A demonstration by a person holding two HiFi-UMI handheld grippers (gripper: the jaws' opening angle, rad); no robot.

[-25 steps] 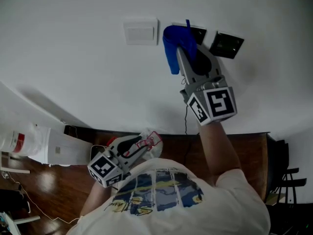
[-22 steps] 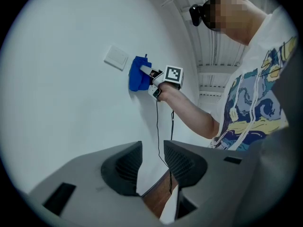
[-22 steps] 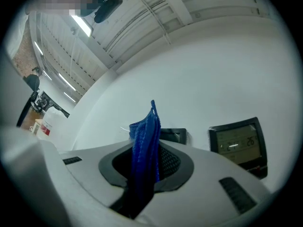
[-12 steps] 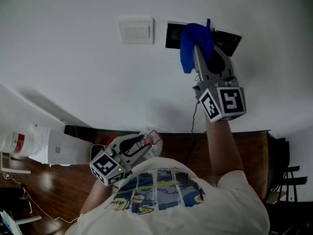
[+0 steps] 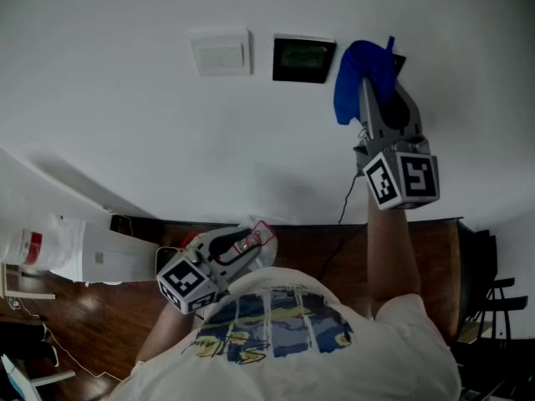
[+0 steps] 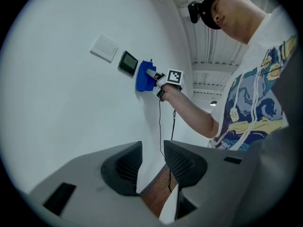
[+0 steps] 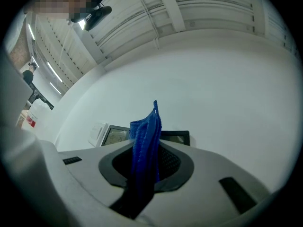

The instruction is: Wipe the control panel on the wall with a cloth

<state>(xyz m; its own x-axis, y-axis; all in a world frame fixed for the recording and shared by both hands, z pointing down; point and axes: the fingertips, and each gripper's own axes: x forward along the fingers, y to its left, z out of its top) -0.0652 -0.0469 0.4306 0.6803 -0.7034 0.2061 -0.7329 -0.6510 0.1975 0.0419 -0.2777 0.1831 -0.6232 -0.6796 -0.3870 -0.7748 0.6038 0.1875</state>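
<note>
Right claw (image 7: 145, 167) is clamped shut on a blue cloth (image 7: 147, 136), whose folds rise in a narrow ridge from between the jaws and stand before the white wall (image 5: 125, 98). Seen from the head view, the person's arm (image 5: 389, 249) is raised. The cloth hangs bunched over the claw's tips and covers nearly all of a second dark panel (image 5: 400, 60). Only a sliver of that panel's right edge shows, and whether the fabric actually presses on it cannot be told. Just beside the cloth, to its left, the control panel (image 5: 303, 58) with a dim greenish screen is uncovered. Left of that again sits a white switch plate (image 5: 221, 54), all three in a row on the wall. A marker cube (image 5: 403, 179) rides at the rear of the right claw, and a thin black cable (image 5: 347, 197) drops from it toward the person's body. Left claw (image 6: 152, 149) is held low, close in front of the person's printed shirt (image 5: 276, 332), well apart from the panels. Its jaws stand apart with nothing between them, only wall and a strip of brown floor showing through the gap. Below, a brown wooden floor (image 5: 435, 261) runs along the wall's foot, with a white container (image 5: 38, 245) bearing a red label at far left.
</note>
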